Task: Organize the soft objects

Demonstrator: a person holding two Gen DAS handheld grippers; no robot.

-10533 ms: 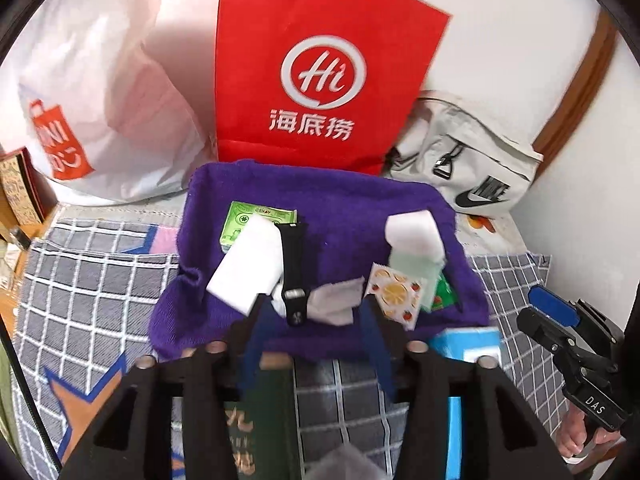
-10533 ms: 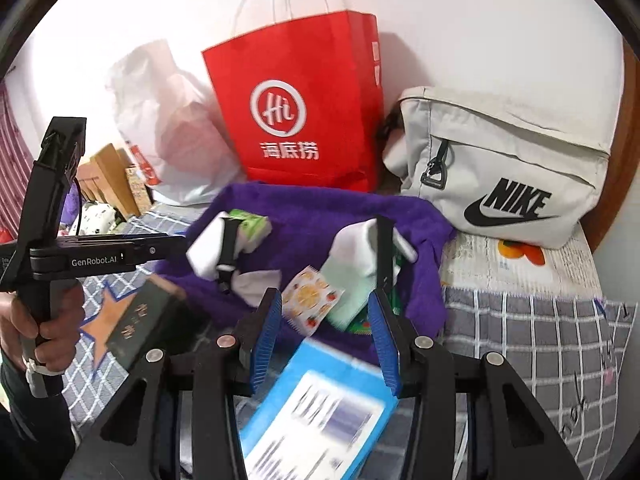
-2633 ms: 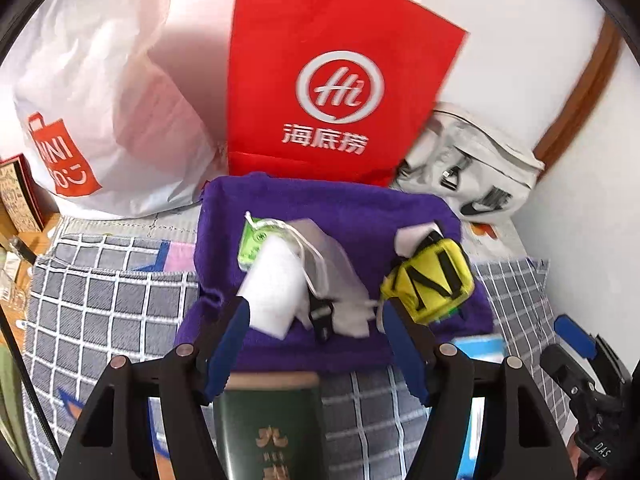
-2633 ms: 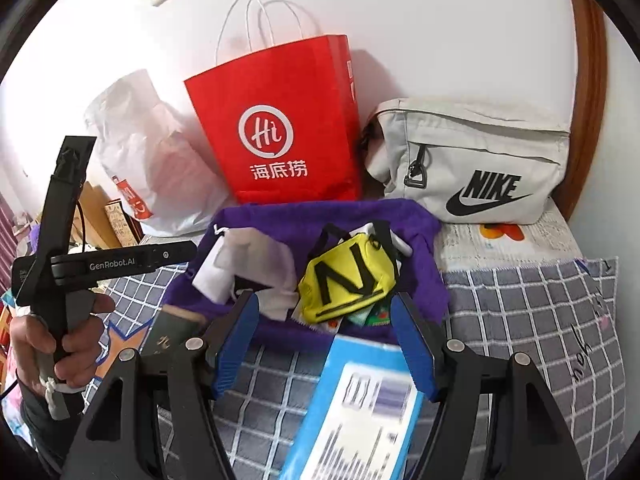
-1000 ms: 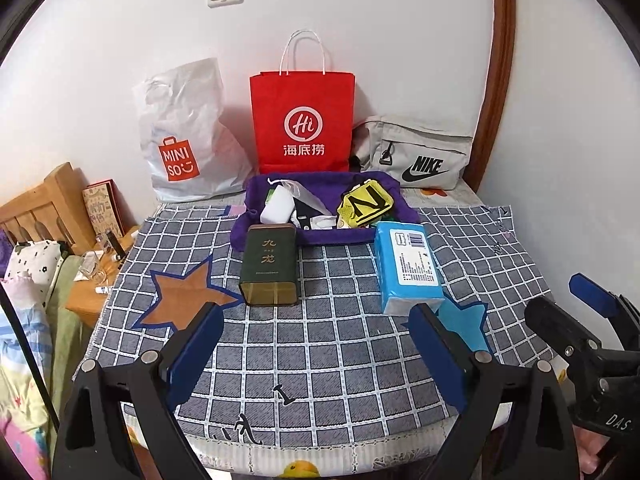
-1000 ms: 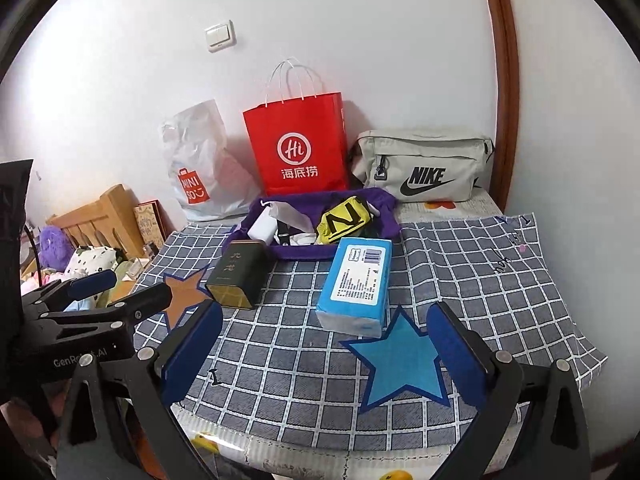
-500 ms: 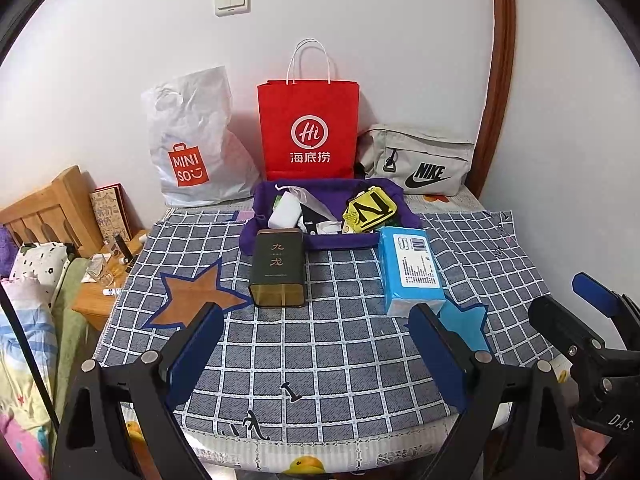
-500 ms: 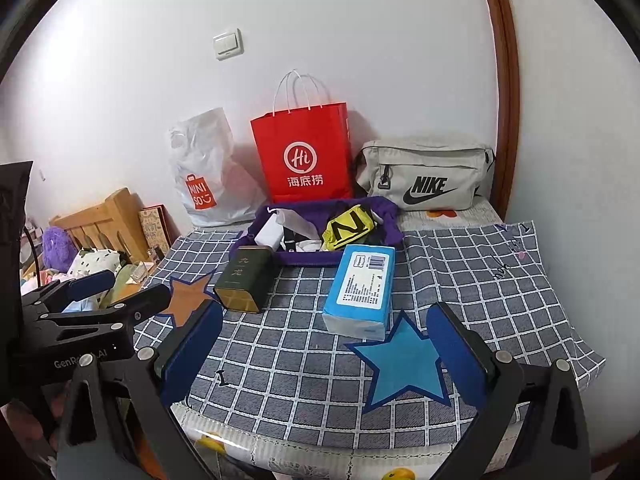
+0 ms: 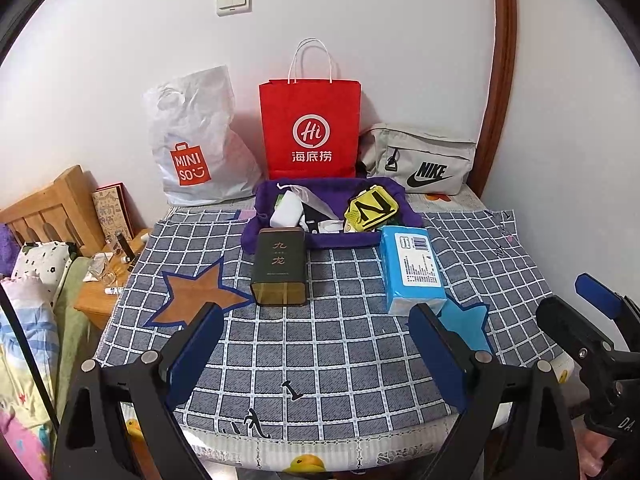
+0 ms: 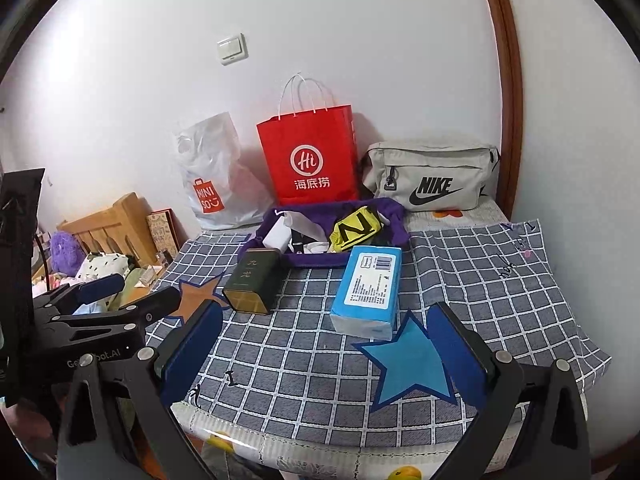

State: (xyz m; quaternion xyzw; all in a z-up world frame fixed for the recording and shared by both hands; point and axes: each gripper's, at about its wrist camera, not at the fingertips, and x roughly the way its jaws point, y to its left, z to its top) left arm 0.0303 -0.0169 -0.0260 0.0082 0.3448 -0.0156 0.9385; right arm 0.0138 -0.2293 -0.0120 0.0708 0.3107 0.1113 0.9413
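Note:
A purple cloth basket [image 9: 276, 191] [image 10: 396, 236] sits at the far side of the checked table, holding a yellow pouch with black bands [image 9: 370, 211] [image 10: 354, 230], a white packet [image 9: 286, 211] [image 10: 277, 237] and other small soft items. My left gripper [image 9: 316, 328] hangs open over the table's near edge, nothing between its blue pads. In the right wrist view my right gripper [image 10: 326, 330] is likewise open and holds nothing. Both are far back from the basket.
A dark green tin [image 9: 279, 267] [image 10: 252, 280] and a blue tissue pack [image 9: 412, 270] [image 10: 370, 290] lie in front of the basket. Behind stand a red paper bag [image 9: 310, 128], a white Miniso bag [image 9: 196, 144] and a grey Nike bag [image 9: 420, 166]. A wooden headboard [image 9: 44, 208] is on the left.
Both grippers have pulled far back from the basket to the table's near edge and opened wide. The yellow pouch now lies in the basket. Over the last half second the views barely shifted.

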